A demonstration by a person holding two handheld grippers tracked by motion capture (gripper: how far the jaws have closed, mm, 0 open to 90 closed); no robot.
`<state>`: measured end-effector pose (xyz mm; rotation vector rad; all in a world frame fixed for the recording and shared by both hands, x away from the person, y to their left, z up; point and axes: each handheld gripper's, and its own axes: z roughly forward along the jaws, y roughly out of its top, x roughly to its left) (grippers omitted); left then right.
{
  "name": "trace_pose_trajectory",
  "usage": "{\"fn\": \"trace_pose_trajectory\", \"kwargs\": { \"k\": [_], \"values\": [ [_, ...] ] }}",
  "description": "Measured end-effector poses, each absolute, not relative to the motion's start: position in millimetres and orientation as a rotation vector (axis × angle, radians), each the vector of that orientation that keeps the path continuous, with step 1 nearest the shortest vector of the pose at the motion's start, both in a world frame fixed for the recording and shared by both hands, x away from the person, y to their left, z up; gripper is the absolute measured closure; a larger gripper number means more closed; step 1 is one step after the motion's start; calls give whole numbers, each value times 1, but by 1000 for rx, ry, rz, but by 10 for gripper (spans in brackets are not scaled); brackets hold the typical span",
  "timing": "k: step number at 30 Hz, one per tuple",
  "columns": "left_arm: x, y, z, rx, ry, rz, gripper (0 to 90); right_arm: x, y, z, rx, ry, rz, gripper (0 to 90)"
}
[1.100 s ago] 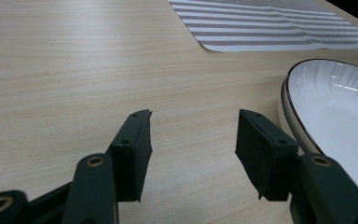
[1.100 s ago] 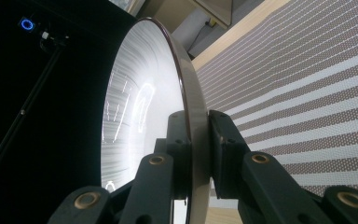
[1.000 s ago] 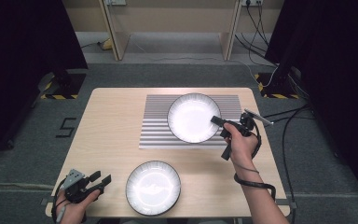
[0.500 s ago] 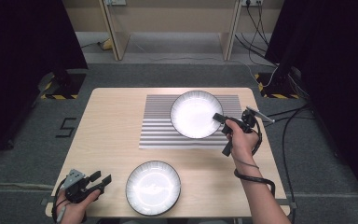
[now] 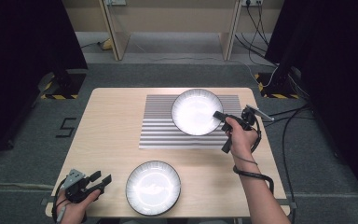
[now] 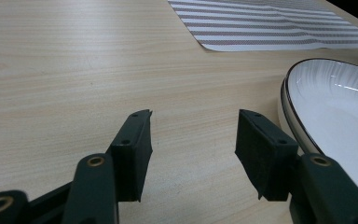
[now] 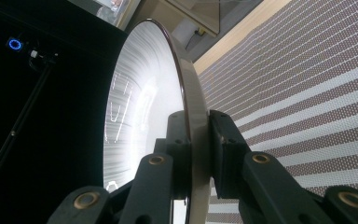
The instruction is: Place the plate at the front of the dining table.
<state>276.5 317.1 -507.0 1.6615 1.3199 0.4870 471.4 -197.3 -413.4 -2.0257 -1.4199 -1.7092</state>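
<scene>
The wooden surface (image 5: pixel 116 135) is the largest thing here, pale and rectangular, standing on a grey carpeted floor (image 5: pixel 23 140). On its far half lies a striped mat (image 5: pixel 161 130), grey and white bands running across it; its near corner also shows in the left gripper view (image 6: pixel 270 28).

Two white bowls with dark rims come next. The far bowl (image 5: pixel 196 112) is over the mat's right part, held at its right rim by the right tool (image 5: pixel 219 115). In the right gripper view the bowl (image 7: pixel 140 116) stands steeply tilted, almost on edge, with the mat (image 7: pixel 317 93) beneath and behind it, so the bowl is raised off the mat at least on the held side. The right tool (image 7: pixel 196 140) is closed down to the thickness of the rim, one jaw against the inside wall, the other against the outside.

The near bowl (image 5: pixel 153 187) sits flat on the bare surface close to the front edge, well apart from the mat.

The left tool (image 5: pixel 103 181) is at the front left corner, just left of the near bowl. In the left gripper view its jaws (image 6: pixel 193 135) stand wide apart and grip nothing, low over the bare wood, with the near bowl's rim (image 6: pixel 307 126) just beside the right-hand jaw, not touching as far as can be seen.
</scene>
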Motion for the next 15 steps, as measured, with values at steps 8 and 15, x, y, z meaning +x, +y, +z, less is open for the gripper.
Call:
{"fn": "trace_pose_trajectory", "kwargs": {
  "k": [8, 15],
  "values": [
    [276, 317, -507, 1662, 1317, 485, 449, 478, -195, -415, -2034, -1409, -1705, 793],
    [276, 317, -507, 1659, 1317, 486, 449, 483, -195, -416, -2039, -1391, -1706, 794]
  ]
}}
